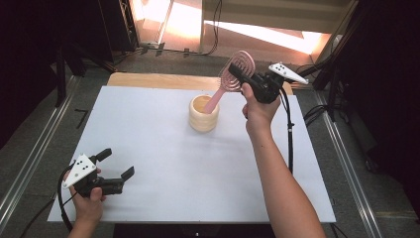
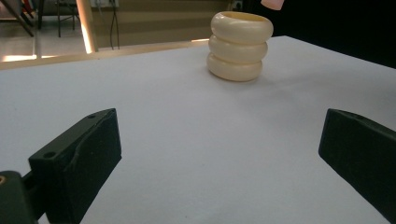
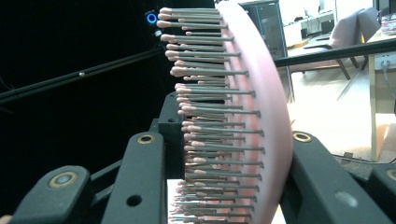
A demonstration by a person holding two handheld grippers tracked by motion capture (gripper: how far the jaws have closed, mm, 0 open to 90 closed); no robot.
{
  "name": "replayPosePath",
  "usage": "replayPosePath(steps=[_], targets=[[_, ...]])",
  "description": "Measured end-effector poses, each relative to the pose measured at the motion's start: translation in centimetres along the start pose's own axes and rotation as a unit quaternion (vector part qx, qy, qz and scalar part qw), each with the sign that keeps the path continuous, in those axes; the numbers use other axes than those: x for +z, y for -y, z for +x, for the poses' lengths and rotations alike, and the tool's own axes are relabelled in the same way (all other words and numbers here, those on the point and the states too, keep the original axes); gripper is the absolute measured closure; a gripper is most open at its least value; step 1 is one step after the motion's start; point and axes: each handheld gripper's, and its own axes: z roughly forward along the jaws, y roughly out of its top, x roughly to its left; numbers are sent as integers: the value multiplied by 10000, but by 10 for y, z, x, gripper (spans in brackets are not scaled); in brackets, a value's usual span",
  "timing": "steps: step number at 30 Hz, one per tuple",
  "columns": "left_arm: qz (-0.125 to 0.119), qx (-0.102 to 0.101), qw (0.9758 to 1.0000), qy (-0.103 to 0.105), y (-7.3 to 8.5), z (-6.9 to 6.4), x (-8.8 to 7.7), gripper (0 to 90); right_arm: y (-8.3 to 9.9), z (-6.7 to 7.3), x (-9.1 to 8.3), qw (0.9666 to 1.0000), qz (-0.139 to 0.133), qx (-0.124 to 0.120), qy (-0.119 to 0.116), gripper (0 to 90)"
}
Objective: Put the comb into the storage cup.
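Note:
My right gripper (image 1: 238, 75) is raised over the table's far side, shut on the round head of a pink hairbrush (image 1: 236, 67). In the right gripper view its black jaws clamp the brush head (image 3: 266, 116) from both sides, bristles pointing left. The handle slants down toward a cream ribbed cup (image 1: 203, 115). The handle's pink tip (image 2: 272, 3) hangs just above and beside the cup's rim (image 2: 240, 44). My left gripper (image 1: 118, 162) rests at the near left corner, open, with nothing between its jaws (image 2: 219, 149).
A white board (image 1: 163, 163) covers the table, with a strip of bare wood (image 1: 148, 79) at its far edge. A cable (image 1: 289, 134) trails from the right gripper along the forearm. Dark floor, metal rails and stands surround the table.

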Motion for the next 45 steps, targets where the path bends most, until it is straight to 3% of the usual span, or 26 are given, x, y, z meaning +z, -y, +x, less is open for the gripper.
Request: replayPosePath(steps=[18,45], targets=[[-7,31,10000,37,0,-1,0,0,14,-3,23,9998,80,-62,161,630],[5,59,10000,51,0,-1,0,0,37,-6,40,9982,409,-280,328,630]])
